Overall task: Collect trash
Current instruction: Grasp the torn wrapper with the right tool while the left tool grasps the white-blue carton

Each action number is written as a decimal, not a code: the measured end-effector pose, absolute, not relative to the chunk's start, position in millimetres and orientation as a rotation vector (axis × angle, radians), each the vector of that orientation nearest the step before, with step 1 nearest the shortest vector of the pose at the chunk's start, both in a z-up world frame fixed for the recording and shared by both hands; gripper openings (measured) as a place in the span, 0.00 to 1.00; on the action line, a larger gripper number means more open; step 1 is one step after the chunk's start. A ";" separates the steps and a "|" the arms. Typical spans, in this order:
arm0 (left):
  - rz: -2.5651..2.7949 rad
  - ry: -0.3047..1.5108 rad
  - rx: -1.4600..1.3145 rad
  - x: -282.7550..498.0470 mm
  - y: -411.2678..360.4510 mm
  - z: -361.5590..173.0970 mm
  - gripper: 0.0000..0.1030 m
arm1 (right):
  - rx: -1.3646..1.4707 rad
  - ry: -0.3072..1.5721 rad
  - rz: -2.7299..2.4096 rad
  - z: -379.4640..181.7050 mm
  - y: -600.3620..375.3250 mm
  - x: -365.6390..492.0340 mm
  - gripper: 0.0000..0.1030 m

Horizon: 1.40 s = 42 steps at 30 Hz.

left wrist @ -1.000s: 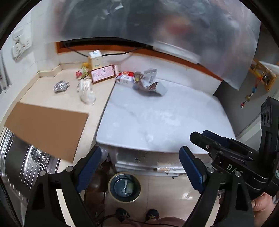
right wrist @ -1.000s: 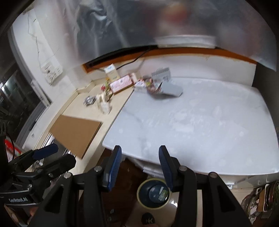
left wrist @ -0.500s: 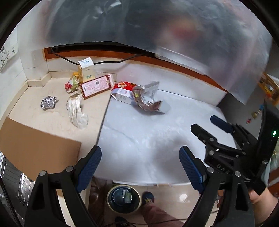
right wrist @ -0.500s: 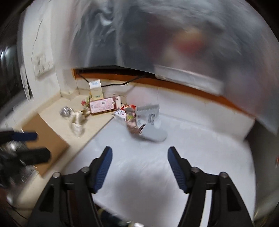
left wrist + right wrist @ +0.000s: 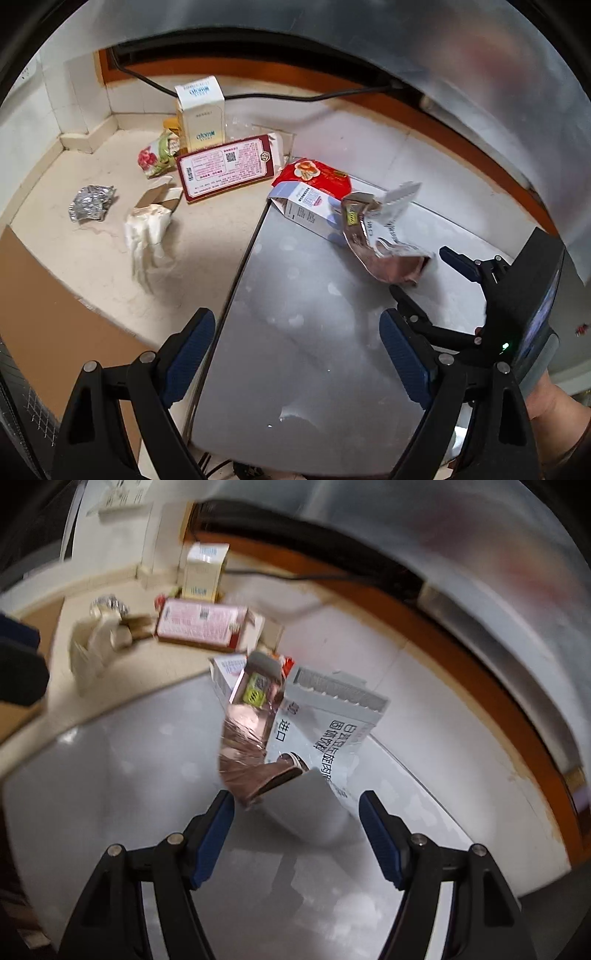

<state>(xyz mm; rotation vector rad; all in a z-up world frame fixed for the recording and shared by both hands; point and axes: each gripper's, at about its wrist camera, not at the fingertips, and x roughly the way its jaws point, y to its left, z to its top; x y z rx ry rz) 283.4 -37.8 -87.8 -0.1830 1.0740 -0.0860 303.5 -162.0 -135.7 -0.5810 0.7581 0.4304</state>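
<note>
The left gripper (image 5: 297, 354) hangs over the seam between the beige worktop (image 5: 92, 240) and a white slab (image 5: 314, 314), its fingers (image 5: 188, 350) wide apart with nothing between them. Ahead on the beige side lie crumpled foil (image 5: 90, 203), a white wrapper (image 5: 147, 229) and a pink box (image 5: 227, 168). Farther right, the right gripper (image 5: 297, 830) has its fingers spread, empty, just short of a torn silver pouch (image 5: 321, 738) on the slab.

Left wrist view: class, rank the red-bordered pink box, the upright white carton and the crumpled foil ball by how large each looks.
1. Red-bordered pink box
2. Upright white carton
3. Crumpled foil ball

The carton stands farther back, so its true size is unsure.
</note>
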 end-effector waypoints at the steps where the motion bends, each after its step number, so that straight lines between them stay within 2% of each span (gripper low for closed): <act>1: -0.085 1.083 -0.190 291.1 -39.2 -92.2 0.87 | -0.595 0.762 0.431 -139.1 -161.3 307.0 0.68; 3: -0.087 1.100 -0.210 304.6 -41.6 -99.5 0.87 | -0.618 0.772 0.451 -146.2 -158.6 314.0 0.67; 5: -0.086 1.109 -0.221 313.0 -44.1 -103.8 0.87 | -0.632 0.765 0.467 -149.2 -157.9 319.4 0.53; 9: -0.082 1.110 -0.222 327.3 -49.8 -106.4 0.87 | -0.611 0.747 0.498 -141.6 -163.0 322.1 0.47; 11: -0.083 1.108 -0.217 333.6 -52.9 -105.6 0.87 | -0.581 0.742 0.507 -135.5 -168.3 322.6 0.38; 13: -0.084 1.106 -0.213 340.9 -56.3 -103.9 0.87 | -0.518 0.748 0.519 -125.4 -178.0 326.1 0.35; 18: -0.078 1.110 -0.216 362.7 -64.9 -103.8 0.87 | -0.375 0.748 0.502 -104.4 -203.8 335.8 0.33; 20: -0.067 1.113 -0.232 375.6 -68.7 -106.3 0.87 | -0.343 0.749 0.485 -101.9 -208.8 342.3 0.28; 30: 0.142 1.144 -0.337 436.7 -76.2 -137.4 0.87 | -0.290 0.715 0.444 -98.3 -220.1 358.3 0.28; 37: 0.269 1.191 -0.309 457.0 -88.3 -159.2 0.86 | -0.282 0.722 0.462 -101.3 -222.6 358.3 0.28; 39: 0.276 1.197 -0.303 455.6 -90.7 -161.0 0.79 | -0.277 0.728 0.465 -101.9 -226.1 357.1 0.28; 42: 0.269 1.201 -0.297 451.3 -93.0 -161.9 0.59 | -0.272 0.735 0.473 -103.0 -230.3 355.5 0.28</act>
